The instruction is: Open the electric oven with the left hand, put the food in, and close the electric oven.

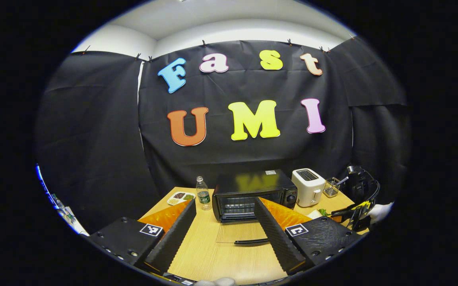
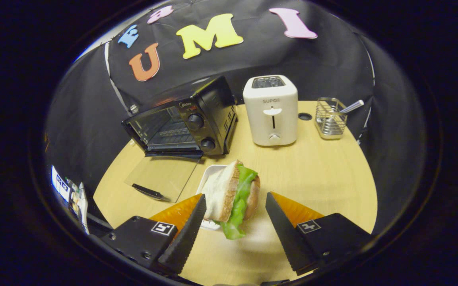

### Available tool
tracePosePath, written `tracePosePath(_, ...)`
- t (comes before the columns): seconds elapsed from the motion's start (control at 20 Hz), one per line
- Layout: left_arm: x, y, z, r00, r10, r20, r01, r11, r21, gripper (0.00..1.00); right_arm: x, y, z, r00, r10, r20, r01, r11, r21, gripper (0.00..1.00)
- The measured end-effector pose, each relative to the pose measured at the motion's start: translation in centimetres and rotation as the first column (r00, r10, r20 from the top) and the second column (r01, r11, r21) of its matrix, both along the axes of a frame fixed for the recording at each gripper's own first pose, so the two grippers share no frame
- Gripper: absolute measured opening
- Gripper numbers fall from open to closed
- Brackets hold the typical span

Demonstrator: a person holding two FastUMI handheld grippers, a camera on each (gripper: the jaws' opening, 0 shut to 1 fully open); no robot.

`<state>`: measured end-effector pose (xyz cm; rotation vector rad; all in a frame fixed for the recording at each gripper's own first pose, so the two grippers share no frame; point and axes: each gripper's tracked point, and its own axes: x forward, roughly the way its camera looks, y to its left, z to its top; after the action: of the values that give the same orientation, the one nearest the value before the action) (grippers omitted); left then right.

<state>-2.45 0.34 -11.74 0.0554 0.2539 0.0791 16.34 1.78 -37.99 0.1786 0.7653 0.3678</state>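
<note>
1. Two claws, both spread: left claw (image 1: 229, 226) grips nothing, with the oven (image 1: 253, 194) dead ahead between its fingers and the door (image 1: 241, 234) dropped flat toward it.
2. Right claw (image 2: 235, 214) straddles the sandwich (image 2: 233, 194), fingers apart from it on both sides; it sits on edge over a white dish (image 2: 209, 186).
3. Sandwich's long axis runs away from the claw; its lettuce edge faces back at it.
4. Risk, in my judgement: an off-centre squeeze may splay the slices or shed lettuce; swinging left toward the oven may clip the door.

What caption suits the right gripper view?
Open right gripper straddling sandwich on white dish, oven door down.
</note>
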Motion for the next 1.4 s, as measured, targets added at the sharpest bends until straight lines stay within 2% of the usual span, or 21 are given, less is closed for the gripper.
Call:
tracePosePath(0.05,0.1,-0.2,0.0,1.0,0.02,-0.01,-0.02,1.0,0.001,0.96,0.7,-0.1,-0.6,1.0,0.016,-0.022,-0.016,1.0,0.014,0.96)
tracePosePath(0.1,0.4,-0.4,0.0,0.999,0.038,-0.019,-0.038,0.999,0.001,0.96,1.1,0.0,-1.2,0.998,0.028,-0.053,-0.026,0.999,0.038,0.83)
tracePosePath(0.15,0.6,-0.5,0.0,0.998,0.059,-0.027,-0.059,0.998,0.005,0.96,1.1,0.4,-1.3,0.995,0.052,-0.086,-0.045,0.996,0.082,0.95)
tracePosePath(0.2,0.8,-0.6,0.0,0.996,0.077,-0.034,-0.076,0.997,0.012,0.96,1.2,0.8,-1.4,0.99,0.07,-0.119,-0.056,0.991,0.124,0.8)
tracePosePath(0.25,1.1,-0.8,0.1,0.995,0.091,-0.034,-0.09,0.996,0.017,0.97,1.2,1.0,-1.4,0.985,0.092,-0.146,-0.068,0.985,0.158,0.77)
tracePosePath(0.3,1.4,-1.1,0.0,0.994,0.103,-0.039,-0.102,0.995,0.021,0.97,1.2,0.9,-1.4,0.98,0.104,-0.17,-0.074,0.982,0.174,0.65)
tracePosePath(0.35,1.5,-1.5,-0.1,0.993,0.11,-0.044,-0.109,0.994,0.02,0.96,1.2,1.0,-1.5,0.976,0.119,-0.185,-0.081,0.977,0.199,0.65)
tracePosePath(0.5,1.6,-2.3,-0.4,0.988,0.139,-0.061,-0.138,0.99,0.03,0.97,1.3,1.3,-0.9,0.964,0.131,-0.233,-0.063,0.958,0.278,0.56)
tracePosePath(0.55,1.9,-2.5,-0.2,0.987,0.147,-0.058,-0.145,0.989,0.027,0.97,1.2,1.3,-0.7,0.963,0.119,-0.242,-0.044,0.955,0.294,0.43)
tracePosePath(0.65,1.8,-2.9,-0.3,0.988,0.148,-0.05,-0.147,0.989,0.021,0.97,1.0,1.5,-0.2,0.965,0.11,-0.236,-0.038,0.957,0.289,0.42)
tracePosePath(0.7,1.7,-2.8,-0.3,0.988,0.148,-0.051,-0.147,0.989,0.026,0.97,0.7,1.4,0.5,0.969,0.106,-0.222,-0.041,0.959,0.279,0.31)
tracePosePath(0.8,1.6,-2.8,-0.4,0.989,0.142,-0.049,-0.141,0.99,0.029,0.97,0.5,1.6,2.1,0.98,0.087,-0.177,-0.036,0.962,0.269,0.31)
tracePosePath(0.85,1.5,-2.6,-0.3,0.989,0.139,-0.046,-0.138,0.99,0.031,0.97,0.3,1.8,3.1,0.985,0.071,-0.157,-0.026,0.961,0.275,0.4)
tracePosePath(0.9,1.4,-2.5,-0.3,0.99,0.133,-0.041,-0.131,0.991,0.032,0.97,0.2,2.2,4.1,0.989,0.048,-0.138,-0.006,0.957,0.289,0.31)
tracePosePath(0.95,1.4,-2.4,-0.3,0.992,0.123,-0.042,-0.122,0.992,0.033,0.97,-0.1,2.6,5.2,0.992,0.021,-0.122,0.017,0.952,0.307,0.4)
tracePosePath(1.0,1.3,-2.0,-0.3,0.992,0.119,-0.038,-0.117,0.992,0.042,0.97,-0.1,3.1,6.3,0.994,-0.01,-0.106,0.044,0.943,0.33,0.4)
tracePosePath(1.2,1.1,-0.8,0.4,0.998,0.067,-0.015,-0.067,0.997,0.038,0.96,0.0,6.1,9.8,0.989,-0.143,-0.046,0.149,0.89,0.432,0.4)
tracePosePath(1.3,0.9,-0.2,0.3,1.0,0.025,-0.01,-0.024,0.999,0.043,0.96,0.6,8.0,10.9,0.975,-0.223,0.009,0.193,0.862,0.468,0.4)
tracePosePath(1.4,0.7,0.4,-0.4,1.0,-0.018,-0.019,0.019,0.999,0.05,0.96,0.5,10.6,10.6,0.961,-0.276,0.004,0.236,0.829,0.508,0.4)
